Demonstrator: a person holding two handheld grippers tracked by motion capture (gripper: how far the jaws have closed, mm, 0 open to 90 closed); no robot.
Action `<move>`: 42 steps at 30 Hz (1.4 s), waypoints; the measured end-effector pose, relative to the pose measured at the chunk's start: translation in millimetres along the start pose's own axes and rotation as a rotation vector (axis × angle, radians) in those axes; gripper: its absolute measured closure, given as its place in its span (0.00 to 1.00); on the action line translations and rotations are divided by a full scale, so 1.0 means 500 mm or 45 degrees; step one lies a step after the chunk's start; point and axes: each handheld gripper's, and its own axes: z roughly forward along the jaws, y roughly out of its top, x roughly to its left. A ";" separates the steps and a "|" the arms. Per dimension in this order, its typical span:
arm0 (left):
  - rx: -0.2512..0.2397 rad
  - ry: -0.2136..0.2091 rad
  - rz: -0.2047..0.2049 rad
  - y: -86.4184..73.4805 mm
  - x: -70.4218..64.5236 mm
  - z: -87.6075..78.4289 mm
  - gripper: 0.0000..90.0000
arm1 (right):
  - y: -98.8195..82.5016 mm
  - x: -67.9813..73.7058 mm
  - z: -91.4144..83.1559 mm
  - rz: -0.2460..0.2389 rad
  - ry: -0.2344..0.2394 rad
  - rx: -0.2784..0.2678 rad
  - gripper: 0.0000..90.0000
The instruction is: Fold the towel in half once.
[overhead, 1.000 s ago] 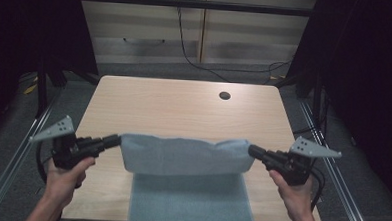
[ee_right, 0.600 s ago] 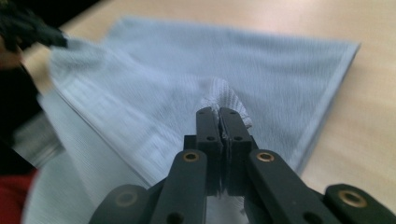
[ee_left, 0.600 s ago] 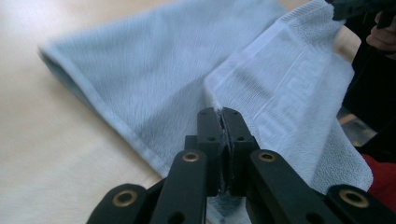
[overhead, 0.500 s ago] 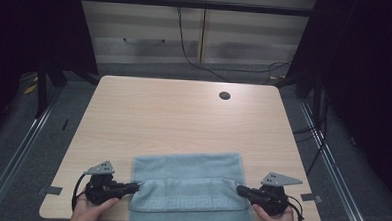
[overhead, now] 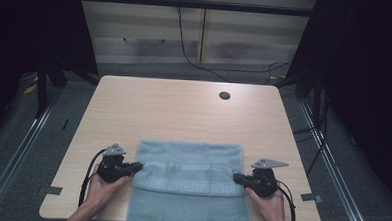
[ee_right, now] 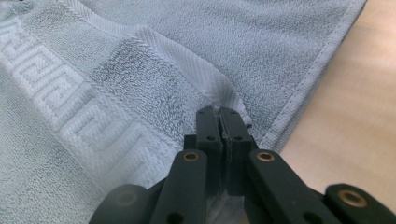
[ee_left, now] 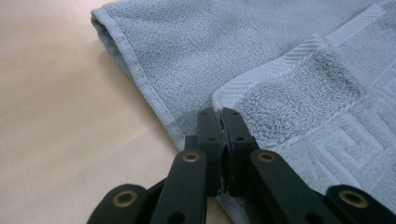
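Left claw view alone shows towel corner pinched.

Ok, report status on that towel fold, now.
Left gripper shut on towel corner. Right gripper shut on the other corner. Folded edge down on the table. Nothing in the way.

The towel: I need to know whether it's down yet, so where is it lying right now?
In the high view the towel lies folded on the near half of the table, its front hanging over the near edge, between the left claw and the right claw.
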 end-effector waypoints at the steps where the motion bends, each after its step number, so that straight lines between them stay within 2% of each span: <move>1: 0.010 0.024 0.005 0.014 0.009 0.008 0.97 | 0.008 -0.006 0.007 0.009 -0.002 -0.002 0.98; 3: 0.002 0.038 -0.036 0.030 0.025 0.020 0.97 | 0.025 -0.021 0.022 0.015 -0.009 -0.006 0.98; 5: -0.009 0.064 -0.042 0.047 0.043 0.032 0.97 | 0.044 -0.035 0.040 0.028 -0.015 -0.013 0.98; 6: -0.024 0.063 -0.082 0.054 0.056 0.038 0.97 | 0.050 -0.040 0.046 0.030 -0.017 -0.013 0.98; 8: -0.040 0.081 -0.084 0.064 0.075 0.045 0.97 | 0.067 -0.049 0.063 0.040 -0.021 -0.021 0.98; 9: -0.040 0.081 -0.084 0.064 0.075 0.045 0.97 | 0.067 -0.049 0.063 0.040 -0.021 -0.021 0.98; 10: -0.057 0.084 -0.130 0.077 0.098 0.054 0.97 | 0.087 -0.060 0.083 0.049 -0.031 -0.025 0.98; 13: -0.045 0.155 -0.124 0.101 0.116 0.067 0.97 | 0.114 -0.074 0.109 0.076 -0.050 -0.033 0.98; 14: -0.045 0.155 -0.124 0.101 0.116 0.067 0.97 | 0.114 -0.074 0.109 0.076 -0.050 -0.033 0.98; 15: -0.040 0.180 -0.147 0.117 0.131 0.076 0.97 | 0.134 -0.083 0.129 0.099 -0.069 -0.040 0.98; 17: -0.048 0.204 -0.146 0.126 0.144 0.081 0.97 | 0.153 -0.089 0.147 0.112 -0.101 -0.043 0.98; 19: -0.072 0.212 -0.188 0.127 0.151 0.084 0.97 | 0.171 -0.092 0.162 0.120 -0.130 -0.031 0.98; 20: -0.081 0.213 -0.184 0.126 0.155 0.084 0.97 | 0.179 -0.093 0.169 0.119 -0.147 -0.029 0.98; 22: -0.100 0.198 -0.222 0.123 0.160 0.082 0.97 | 0.192 -0.094 0.179 0.125 -0.170 -0.020 0.98; 24: -0.106 0.184 -0.220 0.120 0.162 0.074 0.97 | 0.195 -0.094 0.182 0.127 -0.175 -0.028 0.98; 26: -0.127 0.187 -0.214 0.122 0.164 0.059 0.97 | 0.194 -0.092 0.174 0.120 -0.163 -0.048 0.98; 28: -0.197 0.137 -0.238 0.132 0.166 0.033 0.97 | 0.199 -0.093 0.156 0.124 -0.131 -0.106 0.98; 30: -0.242 0.120 -0.204 0.151 0.158 0.007 0.97 | 0.213 -0.092 0.129 0.122 -0.097 -0.174 0.98; 32: -0.305 0.089 -0.184 0.169 0.149 -0.024 0.97 | 0.231 -0.084 0.106 0.096 -0.093 -0.211 0.98; 34: -0.377 0.062 -0.164 0.190 0.134 -0.056 0.97 | 0.251 -0.076 0.082 0.067 -0.084 -0.256 0.98; 38: -0.508 0.003 -0.097 0.228 0.099 -0.131 0.97 | 0.294 -0.054 0.014 0.032 -0.042 -0.402 0.98; 41: -0.613 -0.045 -0.050 0.235 0.066 -0.194 0.97 | 0.314 -0.031 -0.044 -0.037 -0.019 -0.487 0.98; 42: -0.616 -0.041 -0.035 0.234 0.059 -0.207 0.97 | 0.317 -0.021 -0.067 -0.048 -0.008 -0.511 0.98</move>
